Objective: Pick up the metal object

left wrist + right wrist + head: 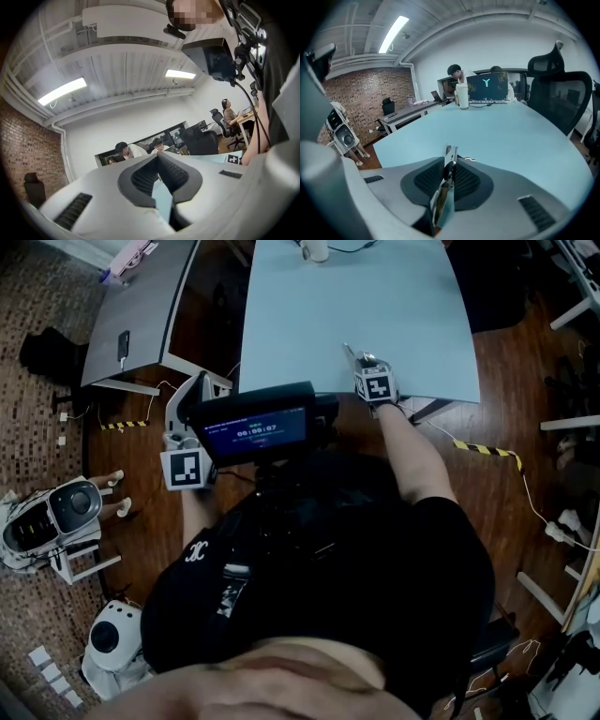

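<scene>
Right tongs (450,159) pinch the metal object (442,204), which looks like a thin, stiff, light, slick strip, over the near edge of the surface (511,136); gripping its flat faces seems safest. Left tongs (158,157) sit closed, empty.

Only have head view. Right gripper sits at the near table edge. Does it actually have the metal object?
Observer: Yes. In the right gripper view the right gripper is shut on the metal object, a thin shiny strip standing on edge between the pads.
Operator: Is it buried in the jaws, or does some stick out?
Observer: Its tip pokes out past the fingertips, over the pale blue table.
Operator: And the left gripper?
Observer: The left gripper has its jaws together with nothing between them, and it points up toward the ceiling lights.
</scene>
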`<state>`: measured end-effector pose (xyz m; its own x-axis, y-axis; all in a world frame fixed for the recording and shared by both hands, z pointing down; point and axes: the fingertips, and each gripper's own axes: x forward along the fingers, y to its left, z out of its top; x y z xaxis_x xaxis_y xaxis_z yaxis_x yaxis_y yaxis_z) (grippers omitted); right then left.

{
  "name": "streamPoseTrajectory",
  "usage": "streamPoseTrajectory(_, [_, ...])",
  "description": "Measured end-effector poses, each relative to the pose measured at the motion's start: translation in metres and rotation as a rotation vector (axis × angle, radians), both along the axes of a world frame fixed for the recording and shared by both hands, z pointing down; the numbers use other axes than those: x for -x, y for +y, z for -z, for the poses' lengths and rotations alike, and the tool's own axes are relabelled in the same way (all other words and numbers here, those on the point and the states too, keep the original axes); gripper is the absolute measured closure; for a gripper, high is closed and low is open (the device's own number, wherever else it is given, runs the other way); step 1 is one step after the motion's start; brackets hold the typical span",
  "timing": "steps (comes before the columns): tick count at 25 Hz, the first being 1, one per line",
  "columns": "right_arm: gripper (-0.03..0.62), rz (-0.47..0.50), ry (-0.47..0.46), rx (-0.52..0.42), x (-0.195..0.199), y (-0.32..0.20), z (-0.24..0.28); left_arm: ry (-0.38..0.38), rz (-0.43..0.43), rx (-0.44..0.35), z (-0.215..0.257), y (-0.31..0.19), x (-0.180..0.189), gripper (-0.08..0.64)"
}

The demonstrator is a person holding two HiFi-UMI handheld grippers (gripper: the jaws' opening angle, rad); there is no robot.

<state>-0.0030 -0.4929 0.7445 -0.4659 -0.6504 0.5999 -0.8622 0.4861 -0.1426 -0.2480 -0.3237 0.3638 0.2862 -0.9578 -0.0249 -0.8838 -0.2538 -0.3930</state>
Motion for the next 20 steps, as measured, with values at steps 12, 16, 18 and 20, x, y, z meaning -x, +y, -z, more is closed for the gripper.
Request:
streamPoseTrajectory(12, [0.560,-0.098,-0.058,-0.303,-0.054,-0.010,0.125,0.058,-0.085,-0.029,-0.001,-0.017,-0.015,0.549])
streamPoseTrajectory(16, [0.560,-0.136,-0.087,-0.460,-0.091,-0.002,0.186,0.066,-0.108,-0.039,-0.001,-0.021,-0.042,0.549])
streamPoseTrajectory(18, [0.560,-0.138,-0.084,-0.572,-0.100,0.005,0.227,0.064,-0.113,-0.036,-0.004,-0.023,-0.048,0.549])
streamPoseTrajectory(20, [0.560,-0.129,-0.079,-0.698,-0.107,0.018,0.272,0.061,-0.118,-0.048,-0.007,-0.024,-0.050,0.549])
